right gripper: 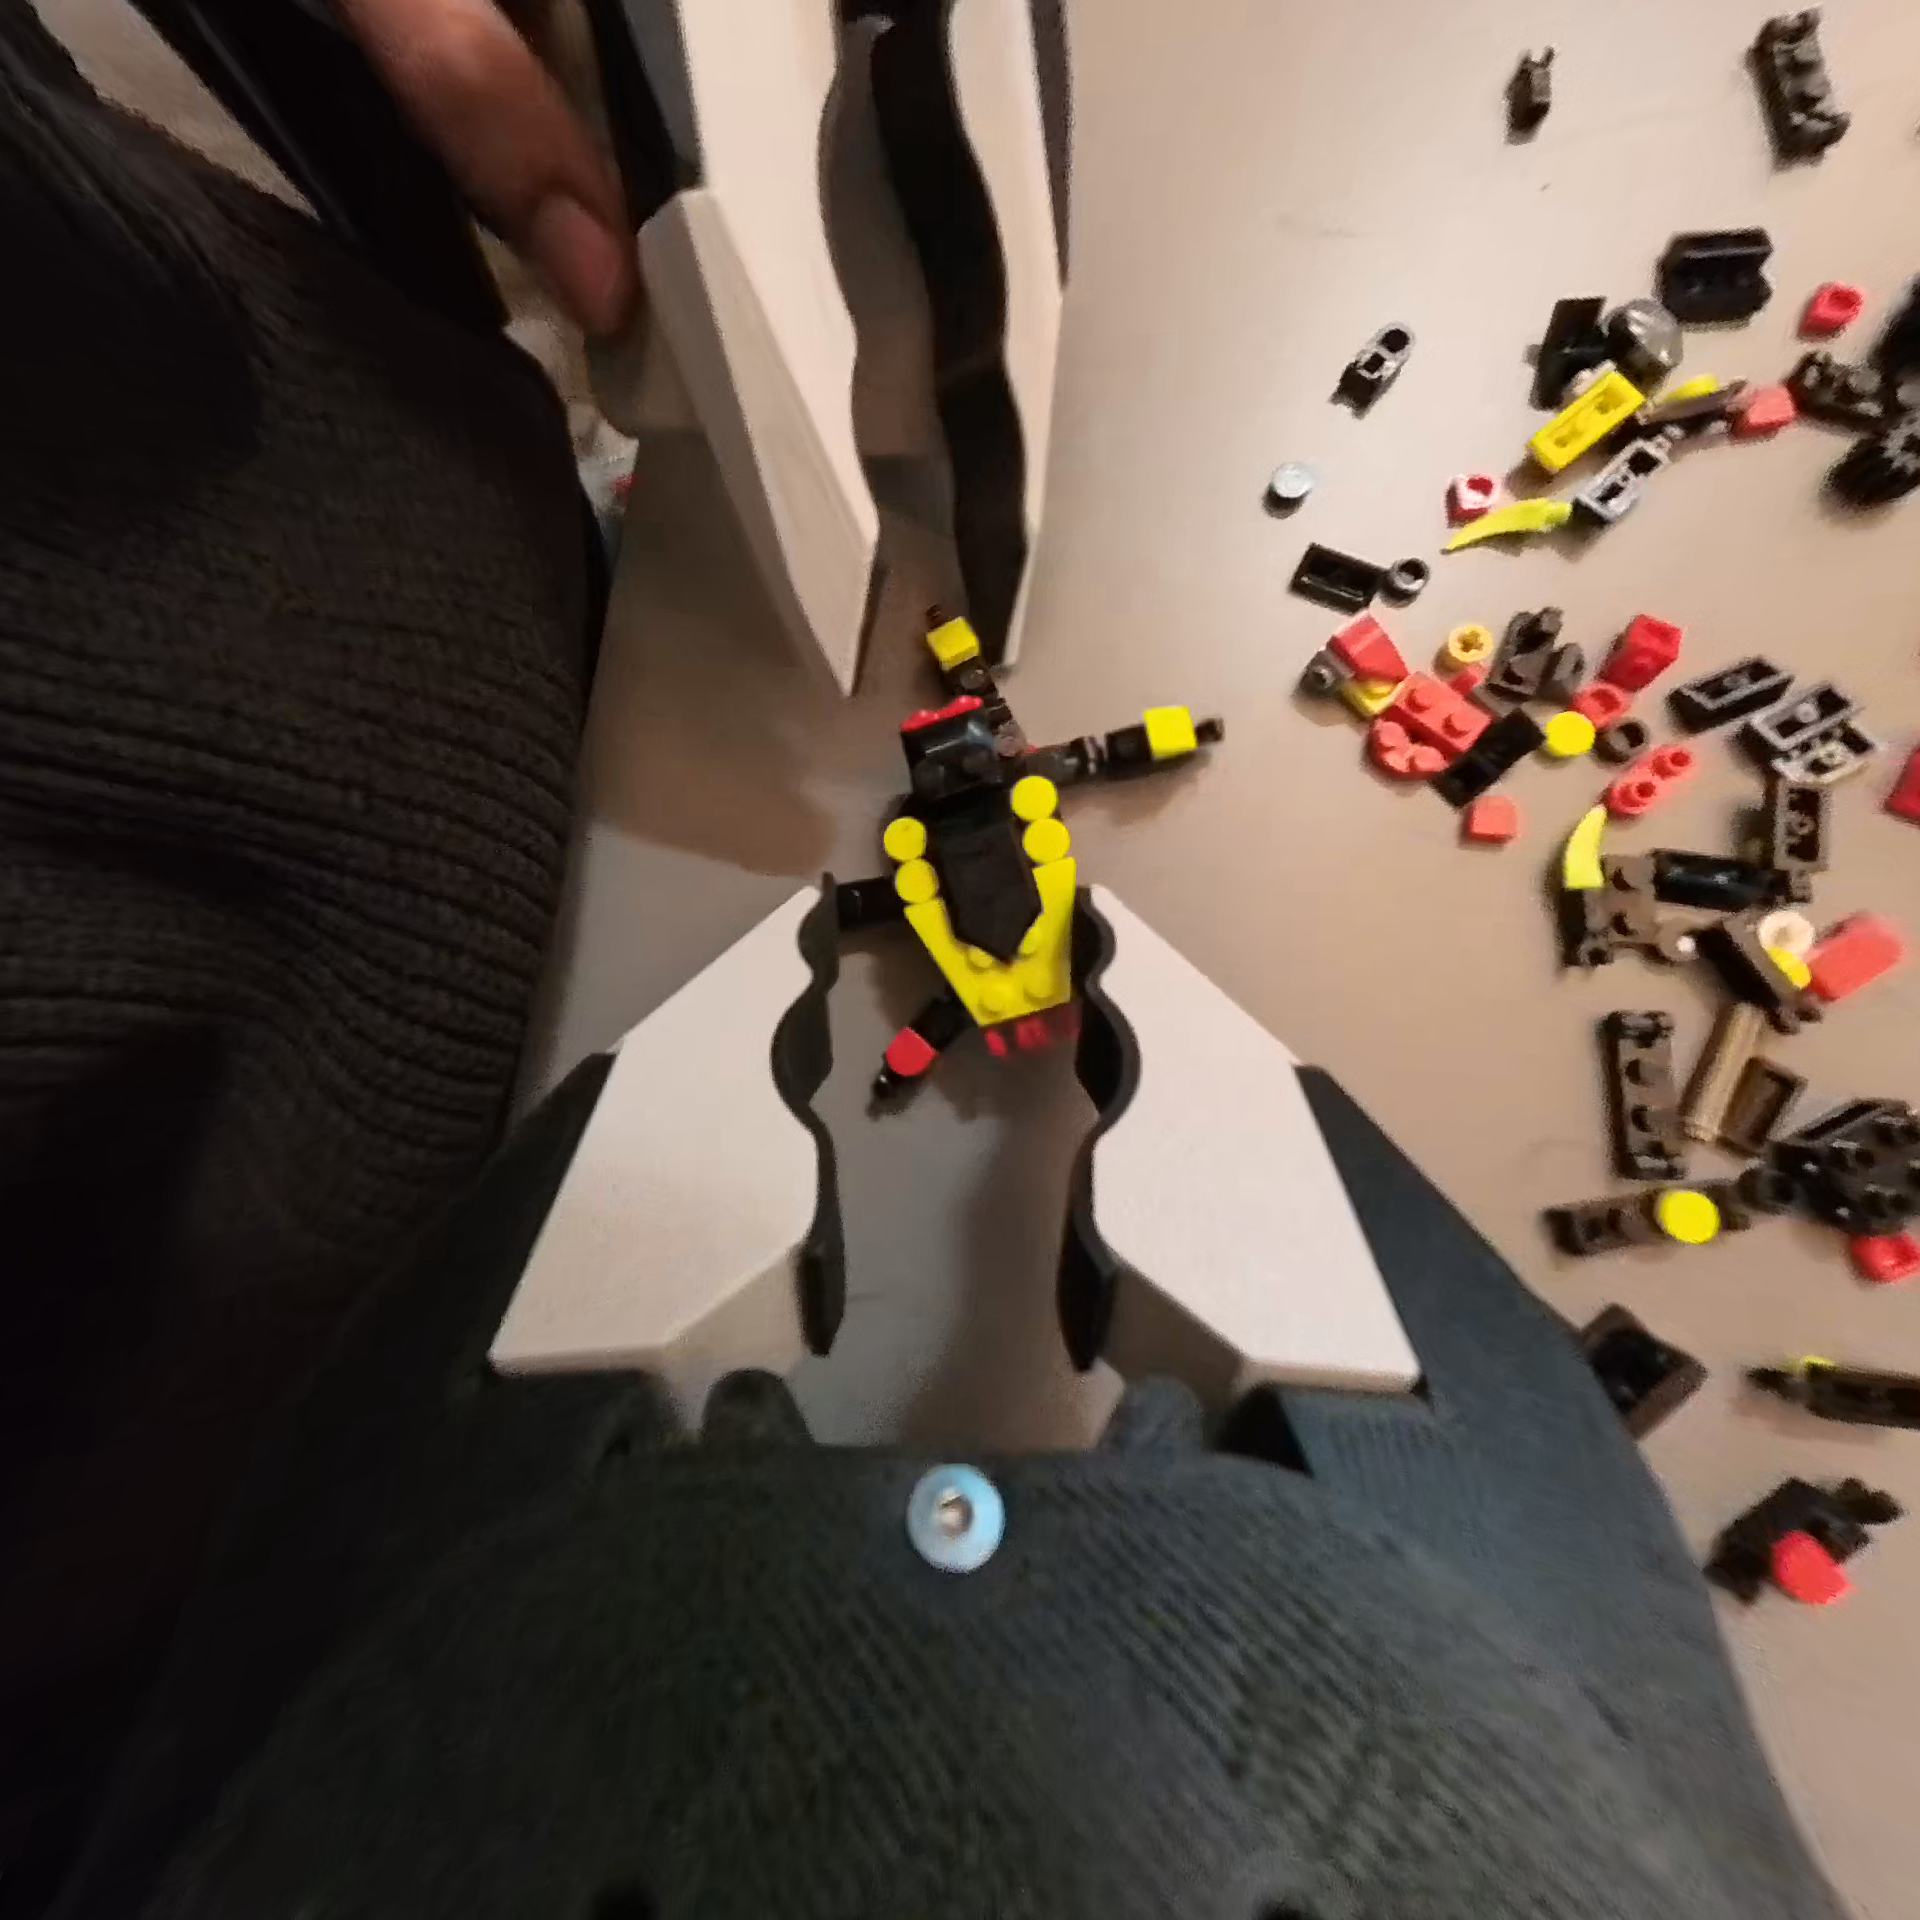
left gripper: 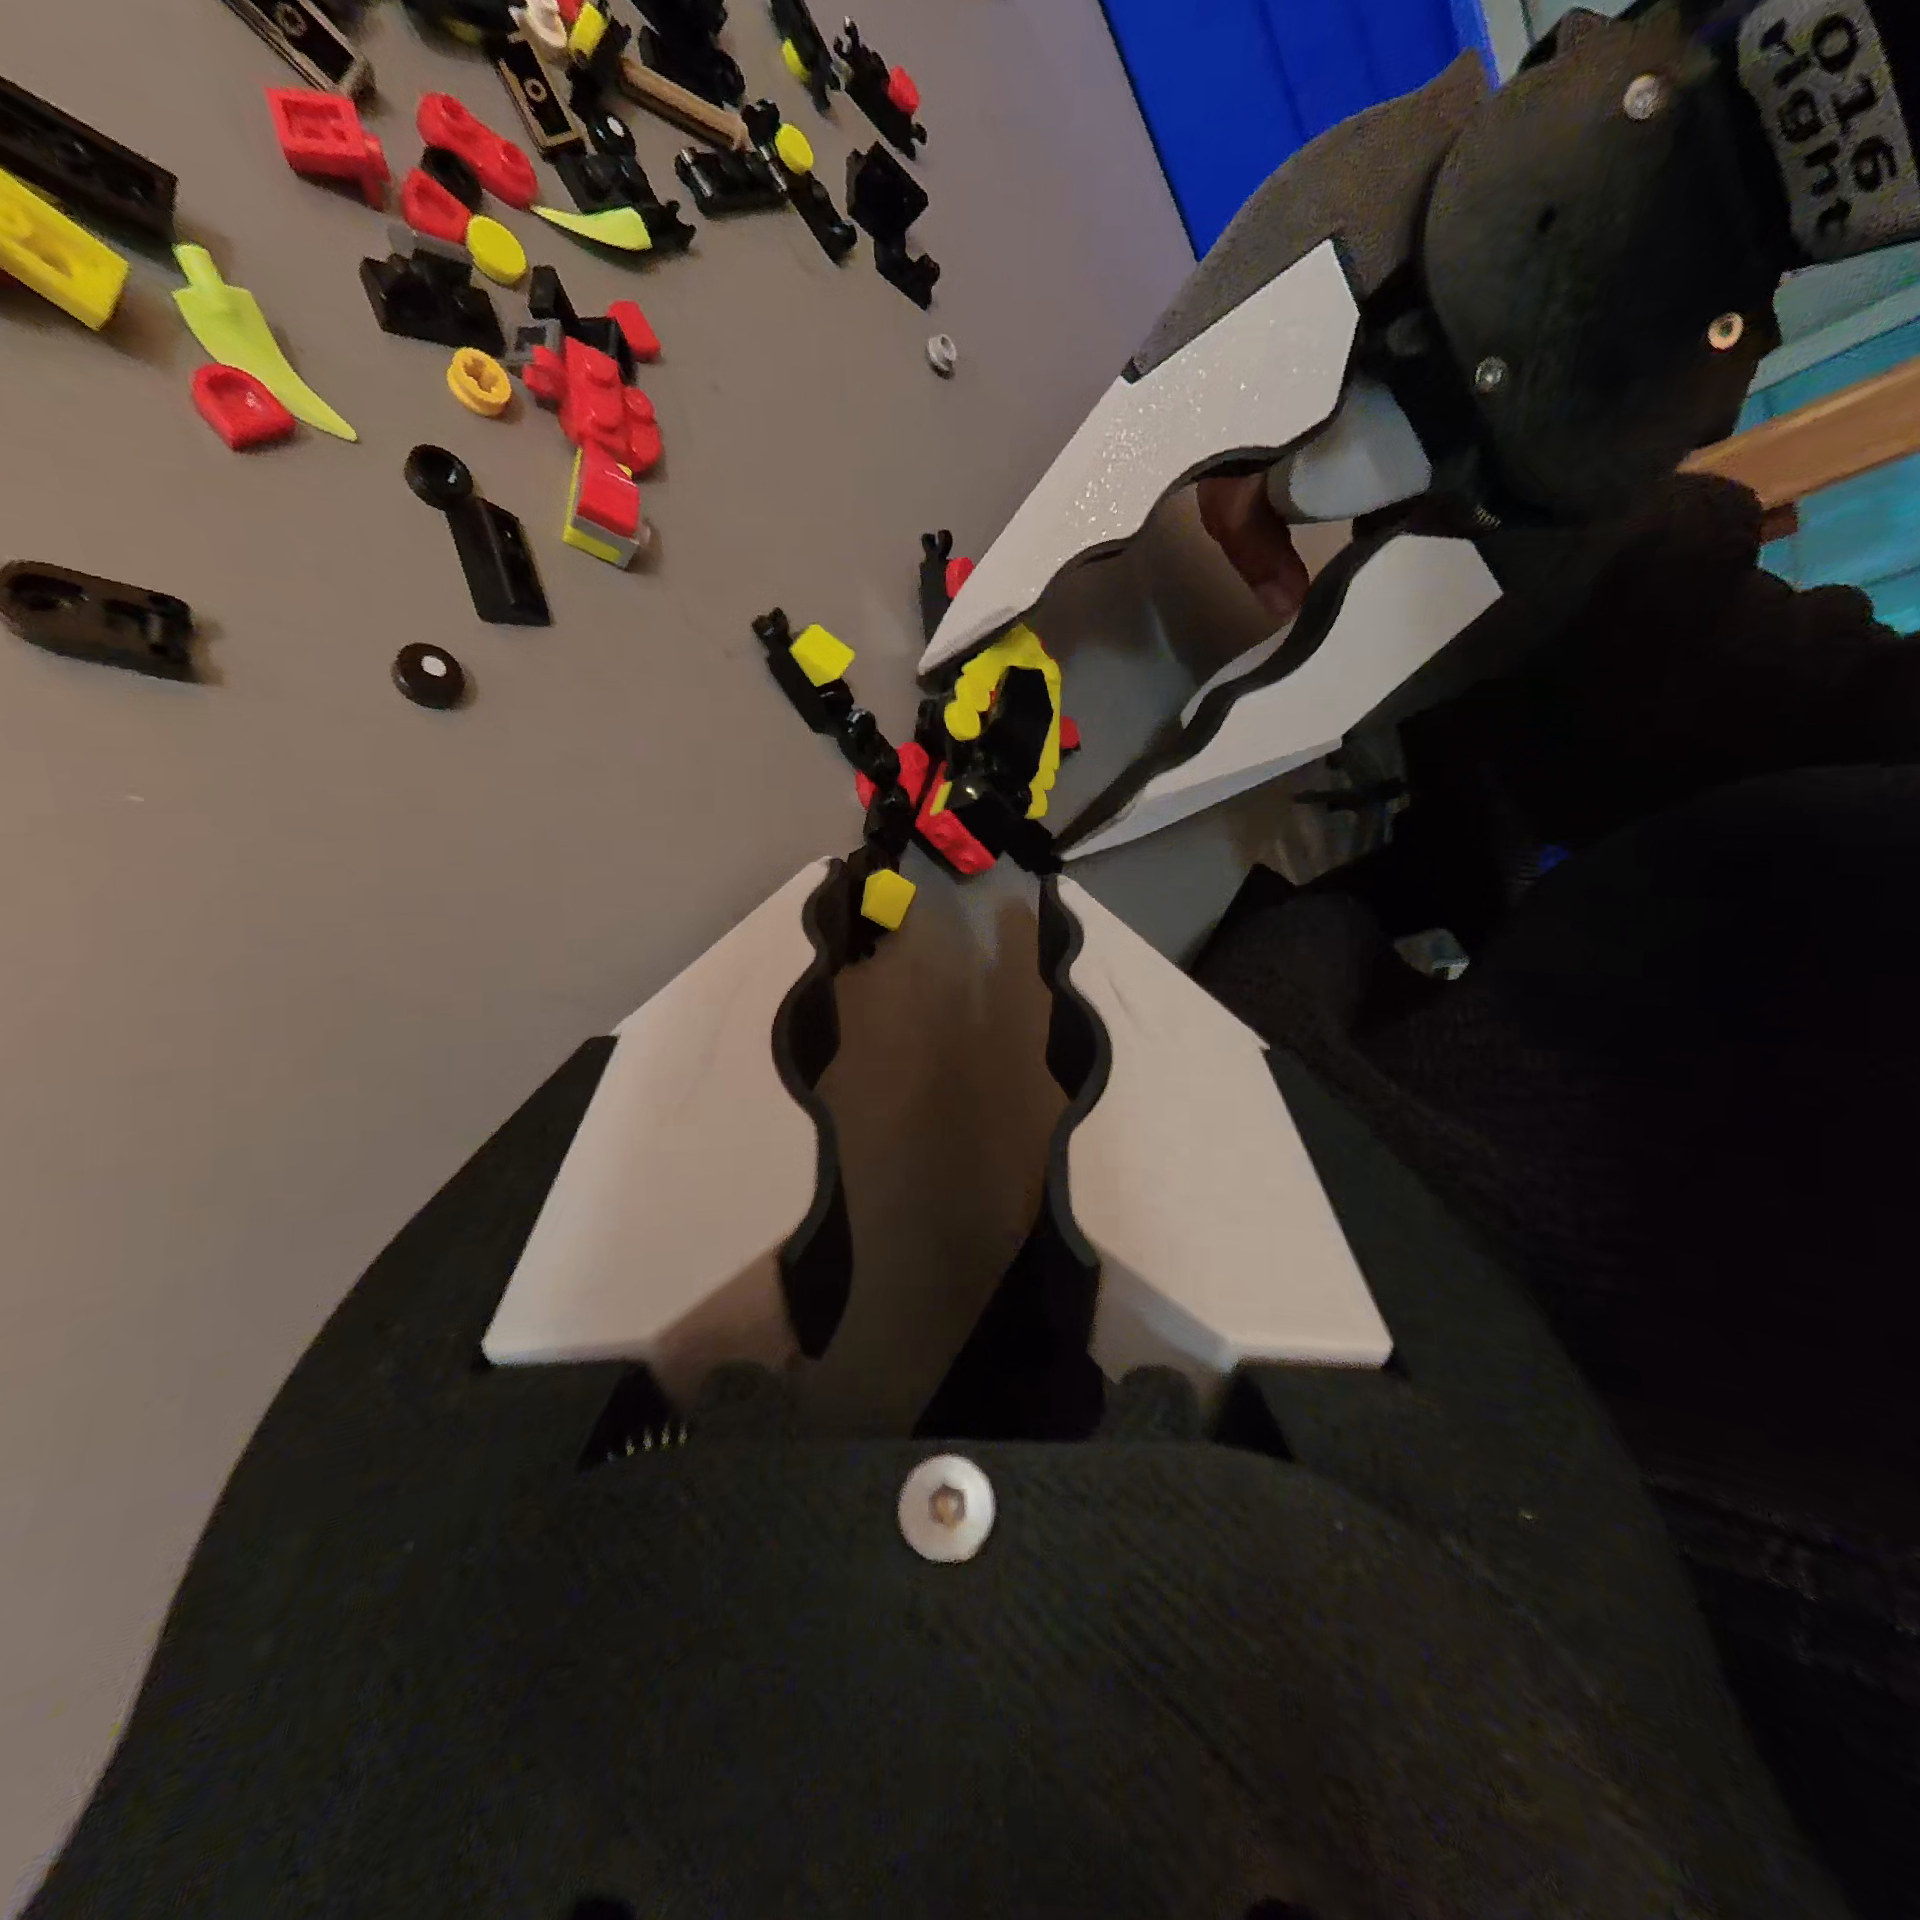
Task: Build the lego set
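**Model gripped by the right jaws, one leg reaching toward the left**

While the right gripper point(right gripper: 951, 914) closes its jaws on the yellow wedge-shaped rear of the half-built lego model point(right gripper: 982, 883), the model's long axis runs straight out from those jaws, head end pointing away toward the left gripper point(left gripper: 940, 873). In the right wrist view the yellow plate sits between the two fingertips, touching both pads, so this reads as a firm hold on the body. The left gripper meets the model from the opposite side: its jaws stand only slightly apart, and a thin black leg with a yellow tip point(left gripper: 886, 896) lies against its left fingertip; whether the leg is actually pinched cannot be told. Another yellow-tipped leg point(left gripper: 821, 655) splays sideways, free of both grippers. The left gripper is therefore nearer the legs and head, the right nearer the tail, and any adjustment of a leg would likely fall to the left. Beyond the pair, the grey tabletop point(left gripper: 312, 935) carries the loose pieces point(left gripper: 582, 395), red, black and yellow, well apart from the model.
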Available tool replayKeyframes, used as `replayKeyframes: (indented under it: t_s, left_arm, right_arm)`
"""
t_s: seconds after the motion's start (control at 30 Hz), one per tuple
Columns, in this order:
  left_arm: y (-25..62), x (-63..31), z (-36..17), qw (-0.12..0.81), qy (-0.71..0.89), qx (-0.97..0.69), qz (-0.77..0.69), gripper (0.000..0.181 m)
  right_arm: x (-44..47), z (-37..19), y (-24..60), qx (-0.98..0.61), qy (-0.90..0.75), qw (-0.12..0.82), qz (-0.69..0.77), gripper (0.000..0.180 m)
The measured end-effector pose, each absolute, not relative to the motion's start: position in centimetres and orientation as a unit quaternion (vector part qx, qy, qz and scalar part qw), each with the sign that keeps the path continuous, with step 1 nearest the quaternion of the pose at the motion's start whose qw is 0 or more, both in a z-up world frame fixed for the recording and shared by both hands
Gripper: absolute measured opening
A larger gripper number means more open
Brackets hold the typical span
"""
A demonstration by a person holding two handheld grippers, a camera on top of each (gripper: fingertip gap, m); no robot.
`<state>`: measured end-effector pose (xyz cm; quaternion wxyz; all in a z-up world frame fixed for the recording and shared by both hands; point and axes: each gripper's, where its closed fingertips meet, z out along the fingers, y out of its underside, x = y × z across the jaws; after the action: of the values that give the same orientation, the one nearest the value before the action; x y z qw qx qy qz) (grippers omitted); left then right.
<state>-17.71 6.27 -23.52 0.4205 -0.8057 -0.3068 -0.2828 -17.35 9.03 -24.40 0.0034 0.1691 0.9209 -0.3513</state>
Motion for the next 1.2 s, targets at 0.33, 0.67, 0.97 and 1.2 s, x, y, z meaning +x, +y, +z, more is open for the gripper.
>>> replayKeyframes:
  t_s: [0.33, 0.67, 0.97, 1.2]
  left_arm:
    - [7.0, -15.7, -23.4, 0.41, -0.287, -0.804, -0.319, 0.035]
    - [6.8, -16.8, -23.1, 0.421, -0.304, -0.793, -0.318, 0.036]
    - [7.1, -18.7, -23.0, 0.44, -0.328, -0.772, -0.32, 0.044]
    - [7.7, -18.7, -22.7, 0.45, -0.32, -0.762, -0.338, 0.043]
  right_arm:
    - [-17.5, -24.0, 10.7, 0.279, 0.878, -0.014, -0.389, 0.028]
    - [-18.0, -22.3, 10.2, 0.23, 0.874, -0.028, -0.426, 0.028]
    - [-19.0, -22.4, 9.3, 0.07, 0.914, -0.033, -0.398, 0.029]
    - [-19.4, -22.9, 9.9, 0.033, 0.921, -0.005, -0.387, 0.028]
